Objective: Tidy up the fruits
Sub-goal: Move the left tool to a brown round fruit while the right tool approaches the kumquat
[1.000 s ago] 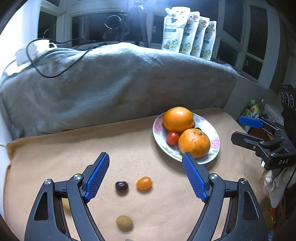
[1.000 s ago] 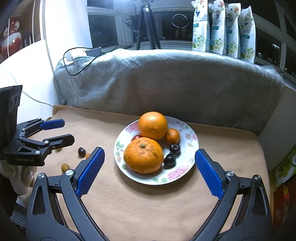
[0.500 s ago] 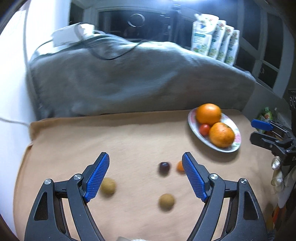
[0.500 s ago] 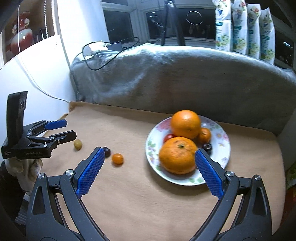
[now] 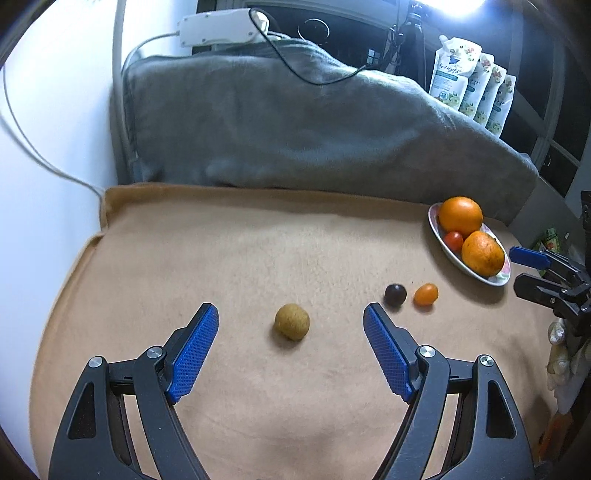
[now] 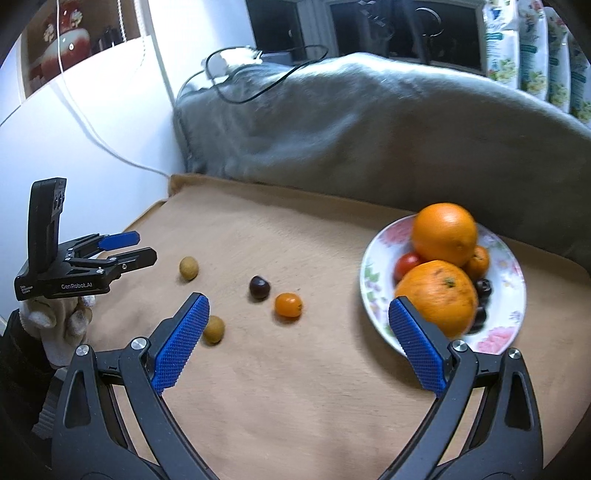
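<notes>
A floral plate (image 6: pixel 511 332) on the right of the tan cloth holds two oranges (image 6: pixel 443 234), a red tomato, a small orange fruit and dark cherries. Loose on the cloth lie a dark cherry (image 6: pixel 259 287), an orange kumquat (image 6: pixel 288 305) and two tan longans (image 6: pixel 188 268) (image 6: pixel 214 329). My left gripper (image 5: pixel 291 325) is open, with one longan (image 5: pixel 291 321) centred just ahead between its fingers. My right gripper (image 6: pixel 295 317) is open and empty, above the cloth between the kumquat and the plate. The left gripper also shows in the right wrist view (image 6: pixel 125 247).
A grey blanket (image 5: pixel 314 133) is heaped along the back edge of the cloth. A white wall with a hanging cable (image 6: pixel 99 140) bounds the left side. Several refill pouches (image 5: pixel 469 88) stand on the sill behind. A power strip (image 5: pixel 221 29) lies on the blanket.
My left gripper has swung left, away from the plate, so a longan now sits between its open fingers. My right gripper has also turned left toward the loose fruits.
</notes>
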{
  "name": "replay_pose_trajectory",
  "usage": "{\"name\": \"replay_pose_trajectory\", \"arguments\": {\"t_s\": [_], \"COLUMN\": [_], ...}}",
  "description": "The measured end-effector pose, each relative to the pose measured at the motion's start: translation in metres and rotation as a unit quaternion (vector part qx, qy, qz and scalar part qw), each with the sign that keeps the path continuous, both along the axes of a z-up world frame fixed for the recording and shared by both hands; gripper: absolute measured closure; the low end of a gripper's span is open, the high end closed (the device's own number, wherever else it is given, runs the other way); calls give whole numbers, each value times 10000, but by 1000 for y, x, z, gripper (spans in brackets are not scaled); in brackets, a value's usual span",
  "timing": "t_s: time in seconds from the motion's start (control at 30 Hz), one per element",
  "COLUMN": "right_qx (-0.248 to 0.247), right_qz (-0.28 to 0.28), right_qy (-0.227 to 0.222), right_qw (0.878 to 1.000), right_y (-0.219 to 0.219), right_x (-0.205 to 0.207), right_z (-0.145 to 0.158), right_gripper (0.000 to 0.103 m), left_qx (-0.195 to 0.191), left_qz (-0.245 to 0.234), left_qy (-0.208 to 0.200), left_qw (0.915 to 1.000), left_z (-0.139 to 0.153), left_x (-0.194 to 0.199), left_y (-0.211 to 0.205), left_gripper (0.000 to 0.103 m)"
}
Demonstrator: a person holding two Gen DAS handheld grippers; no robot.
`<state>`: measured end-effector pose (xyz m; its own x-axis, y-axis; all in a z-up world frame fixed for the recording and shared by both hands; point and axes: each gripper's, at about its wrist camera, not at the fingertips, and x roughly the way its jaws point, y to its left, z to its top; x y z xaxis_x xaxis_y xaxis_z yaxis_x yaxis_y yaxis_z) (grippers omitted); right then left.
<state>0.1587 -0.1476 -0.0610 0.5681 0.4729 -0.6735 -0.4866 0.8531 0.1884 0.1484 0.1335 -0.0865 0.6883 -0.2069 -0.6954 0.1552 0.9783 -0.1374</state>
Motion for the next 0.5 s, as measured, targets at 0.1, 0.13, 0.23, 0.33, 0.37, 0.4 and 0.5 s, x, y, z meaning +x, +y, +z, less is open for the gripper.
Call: {"name": "replay_pose_trajectory", "arguments": {"t_s": [0.1,0.13,0.23,0.33,0.37,0.4,0.5], "right_qx": [-22,-25,-10,-4,-8,-17,-88], "right_qz": [102,125,157,149,158,176,223], "right_qy": [73,104,210,294,313,337,402], "right_qw": [9999,9999,9997,9995,9994,9993,9989], "right_y": [9,12,17,20,22,24,30], "right_x": [2,4,8,12,12,13,15], "right_z": [-7,-10,-16,-21,-23,-24,-30], "right_gripper": [4,4,11,13,15,18,25], "left_qx": [-6,-14,-21,-34,-52,-70,-129], "left_qz": [-70,-99,-202,-252,-252,-246,-226], "left_qy": [72,100,179,289,309,329,388], "left_qw": [9999,9999,9996,9993,9992,9991,9989], "left_z": [-8,-11,-18,-25,-26,-27,-32], "left_x": [-1,-1,1,4,5,6,10], "left_y": [-2,-3,-7,-10,-9,-9,-8], "left_gripper": [22,22,25,35,35,36,38]}}
